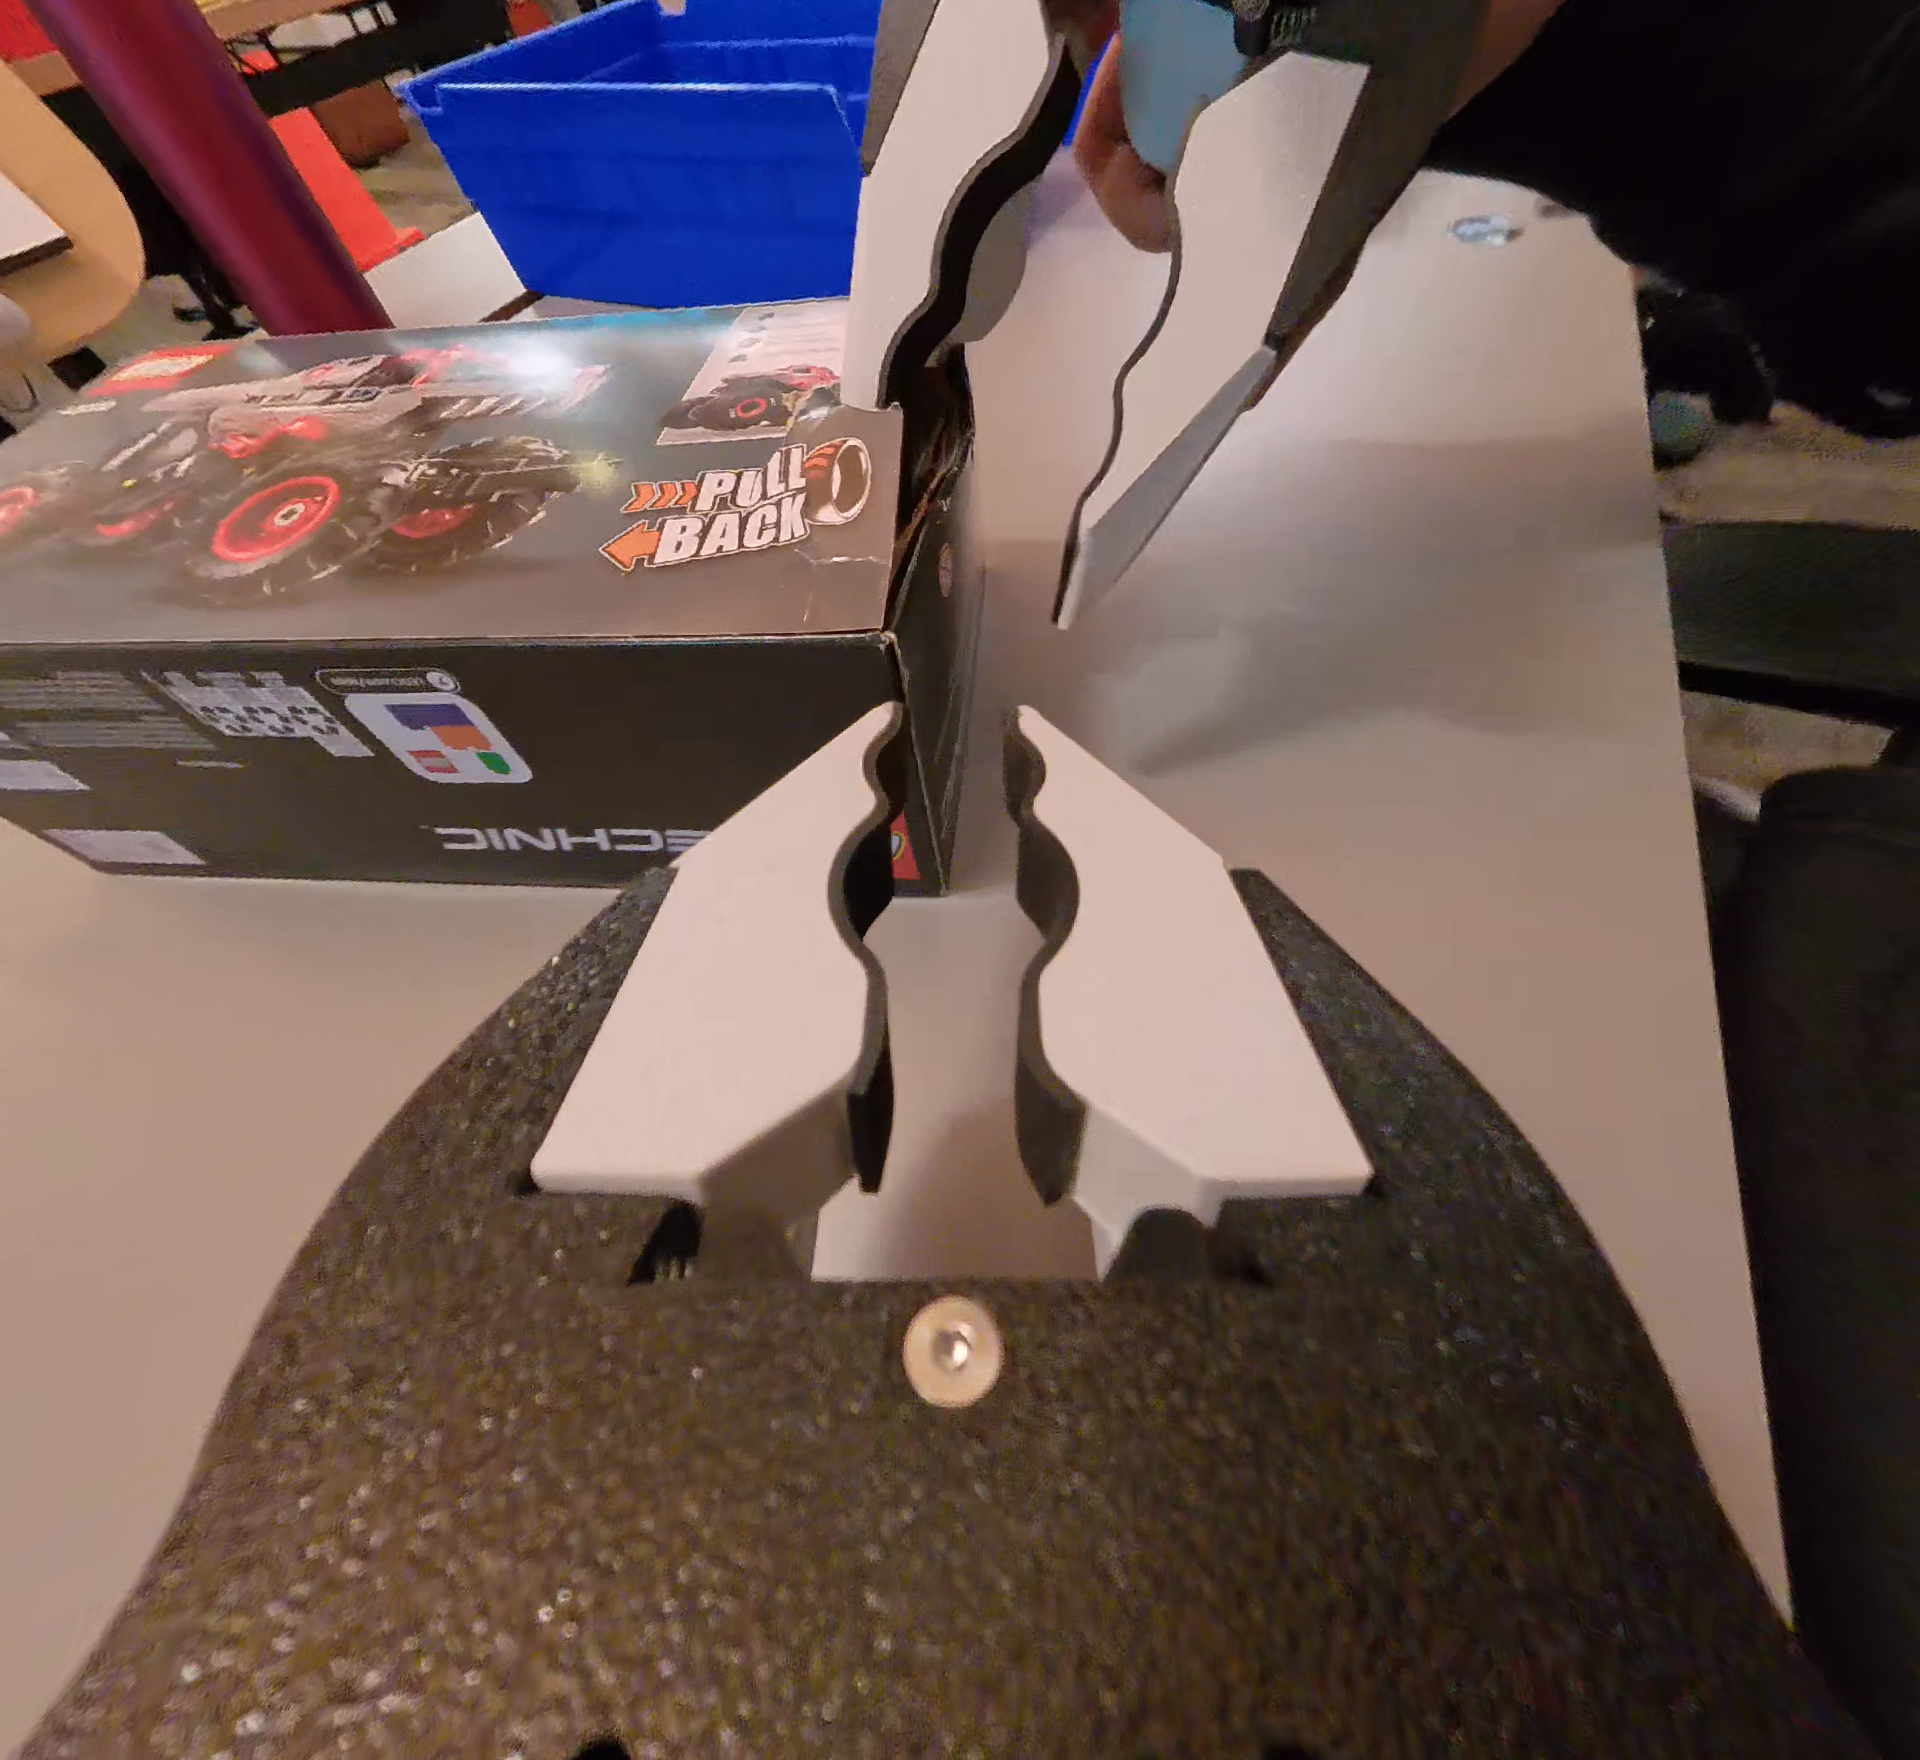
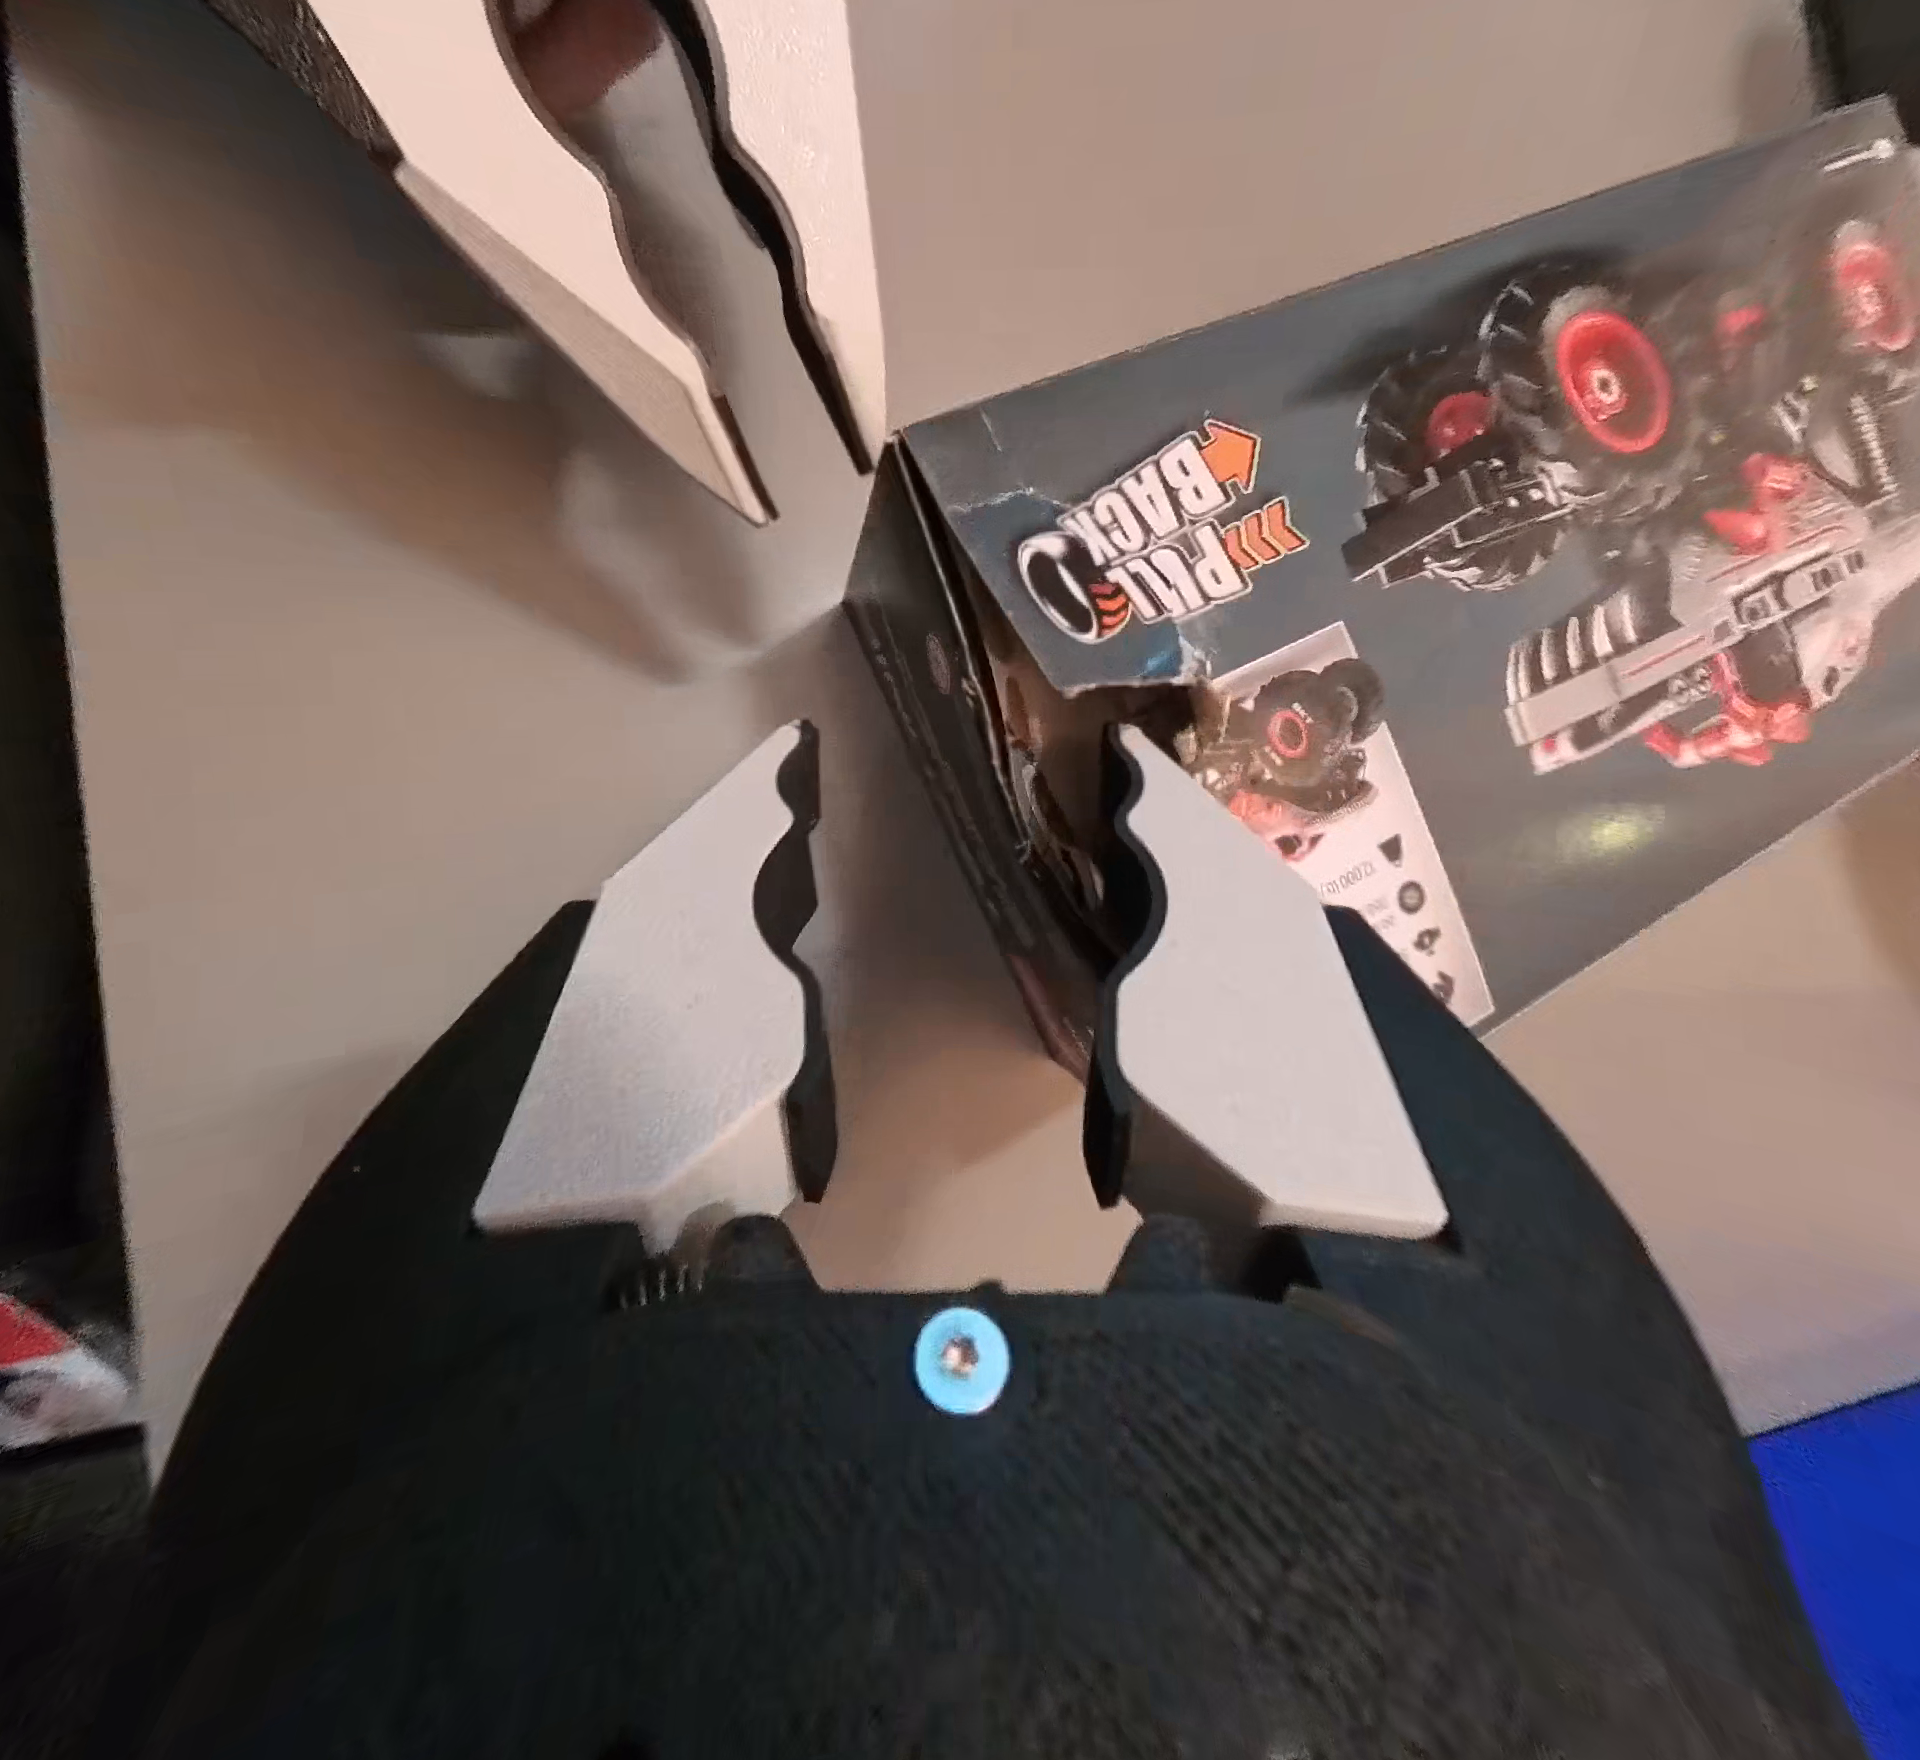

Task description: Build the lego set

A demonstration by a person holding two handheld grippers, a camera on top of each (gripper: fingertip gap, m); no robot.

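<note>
Lego box (image 1: 447, 505) lies flat, its torn end facing both spread tools.

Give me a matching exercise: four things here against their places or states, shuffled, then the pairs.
1 lego box
2 blue bin
3 left gripper
4 right gripper

A open, one finger at the torn opening
B lying flat, one end torn
C open, tips beside the box's corner
D behind the box

Pairs: 1-B, 2-D, 3-C, 4-A

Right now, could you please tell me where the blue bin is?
In the left wrist view, the blue bin sits upper centre, behind the lego box, just left of the right gripper.
</note>
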